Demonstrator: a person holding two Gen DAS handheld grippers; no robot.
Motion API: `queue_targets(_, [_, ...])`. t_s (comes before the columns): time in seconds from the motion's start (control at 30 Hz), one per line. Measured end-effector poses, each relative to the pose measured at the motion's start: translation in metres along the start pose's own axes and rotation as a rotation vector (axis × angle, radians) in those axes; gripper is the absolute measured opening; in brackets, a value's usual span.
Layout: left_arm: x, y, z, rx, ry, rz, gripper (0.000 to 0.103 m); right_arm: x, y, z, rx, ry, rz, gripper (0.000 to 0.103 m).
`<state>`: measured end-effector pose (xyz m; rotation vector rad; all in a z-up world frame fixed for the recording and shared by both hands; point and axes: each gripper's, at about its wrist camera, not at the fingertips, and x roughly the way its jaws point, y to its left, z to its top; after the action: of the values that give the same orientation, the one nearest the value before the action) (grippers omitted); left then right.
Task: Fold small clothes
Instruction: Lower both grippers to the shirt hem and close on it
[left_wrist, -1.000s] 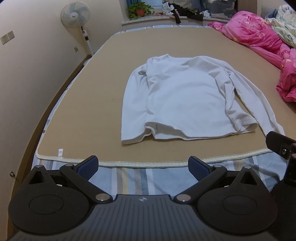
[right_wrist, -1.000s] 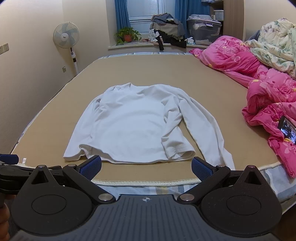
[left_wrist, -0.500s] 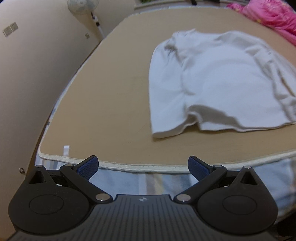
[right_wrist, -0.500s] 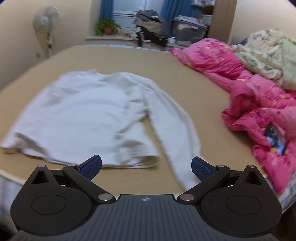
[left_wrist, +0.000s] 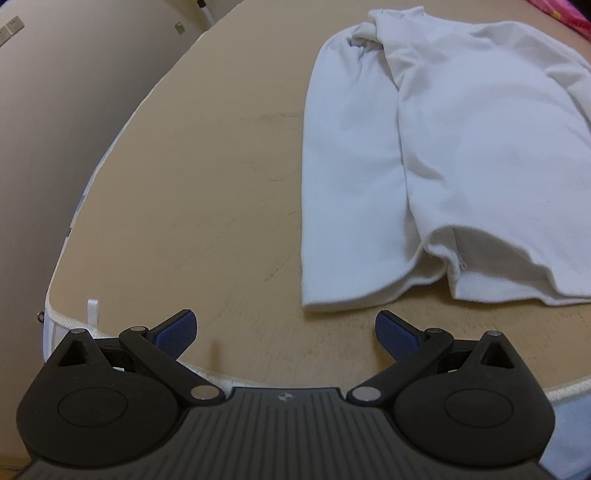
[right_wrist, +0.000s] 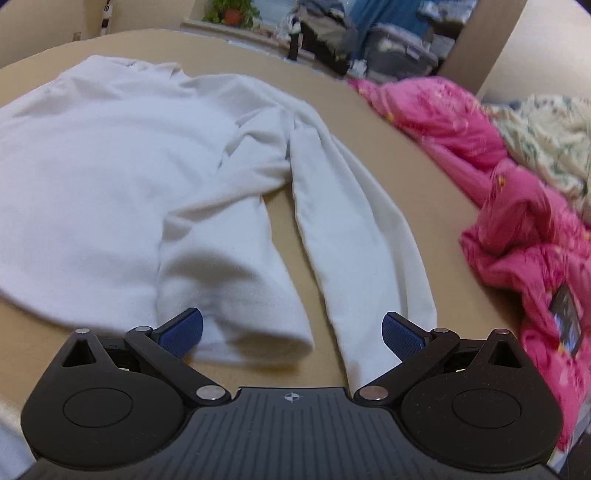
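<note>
A white long-sleeved shirt lies flat, face up, on the tan bed mat, collar at the far end. My left gripper is open and empty, low over the mat just short of the cuff of the shirt's left sleeve. In the right wrist view the shirt fills the left half. My right gripper is open and empty, right over the hem corner and the lower end of the right sleeve.
A pink quilt with a phone on it is bunched along the right side of the bed. A flowered quilt lies behind it. The wall runs close along the bed's left edge. Clutter and a plant stand on the far sill.
Both grippers have moved forward and down toward the shirt's near end, the left toward the left sleeve cuff, the right toward the hem corner and right sleeve. Both stay open.
</note>
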<state>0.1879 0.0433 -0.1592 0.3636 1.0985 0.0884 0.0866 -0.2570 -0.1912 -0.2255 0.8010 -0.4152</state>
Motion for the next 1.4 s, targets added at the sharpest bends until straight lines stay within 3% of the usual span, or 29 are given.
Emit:
queue_targets(0.1, [0.007,-0.005,0.006,0.009,0.002,0.014,0.103,0.011,-0.009,0.014,0.034,-0.025,-0.011,0.102])
queue_targets(0.2, [0.011,-0.006,0.015,0.002,0.0,0.024,0.103,0.021,-0.04,0.027,0.162,-0.057,-0.065,0.102])
queue_targets(0.33, [0.016,-0.009,0.025,-0.013,0.004,0.04,0.103,0.043,-0.098,0.032,0.369,0.022,-0.154,0.102])
queue_targets(0.47, [0.02,-0.012,0.033,-0.01,0.007,0.038,0.103,0.042,-0.119,0.02,0.405,0.059,-0.069,0.102])
queue_targets(0.57, [0.014,-0.014,0.034,-0.001,-0.006,0.003,0.103,0.019,-0.106,0.01,0.332,0.025,0.032,0.102])
queue_targets(0.7, [-0.001,-0.02,0.026,0.037,-0.036,-0.012,0.103,-0.008,-0.079,0.001,0.213,-0.026,0.088,0.102])
queue_targets(0.9, [-0.023,-0.023,0.016,0.046,-0.073,-0.038,0.103,-0.022,-0.047,-0.003,0.023,-0.046,0.104,0.102])
queue_targets(1.13, [-0.009,-0.047,0.027,0.096,-0.068,-0.017,0.103,0.006,-0.012,0.0,-0.138,-0.048,0.041,0.102])
queue_targets(1.23, [-0.003,-0.05,0.032,0.098,-0.061,-0.012,0.103,0.019,-0.021,0.018,-0.06,-0.05,0.02,0.102])
queue_targets(1.4, [0.002,-0.046,0.037,0.086,-0.06,-0.008,0.103,0.039,-0.096,0.037,0.304,-0.007,-0.074,0.102])
